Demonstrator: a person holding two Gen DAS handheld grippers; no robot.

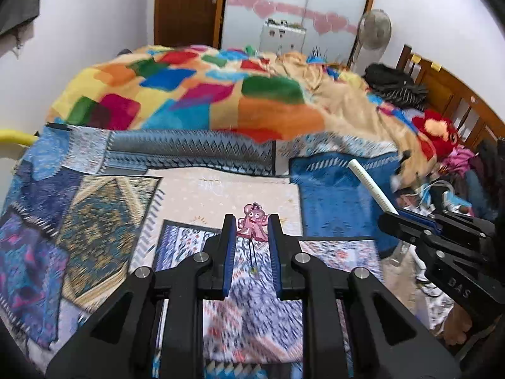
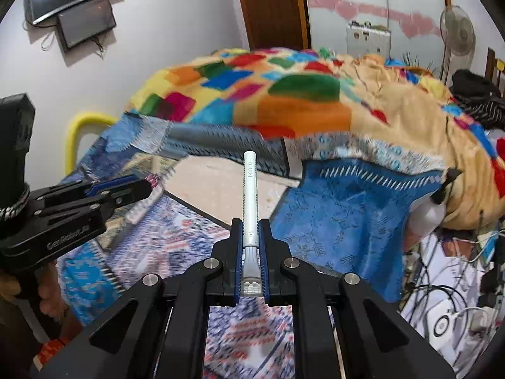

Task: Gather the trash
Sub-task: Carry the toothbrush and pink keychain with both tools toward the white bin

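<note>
My left gripper [image 1: 252,225] is shut on a small pink cartoon charm [image 1: 251,222] with a thin dangling string, held above the patterned bedspread [image 1: 104,221]. My right gripper [image 2: 251,230] is shut on a white disposable razor [image 2: 249,195], its handle pointing forward and its head back between the pads. The razor also shows in the left wrist view [image 1: 372,186], sticking out of the right gripper [image 1: 391,222] at the right. The left gripper [image 2: 145,186] shows at the left of the right wrist view with a bit of pink at its tips.
A bed fills the view, with a multicoloured blanket [image 1: 195,94] bunched at the back and a blue cloth [image 2: 344,221] at the right. Clothes and a red plush toy [image 1: 438,132] lie by the wooden headboard. Cables and devices [image 2: 448,300] clutter the right. A standing fan [image 2: 457,34] is behind.
</note>
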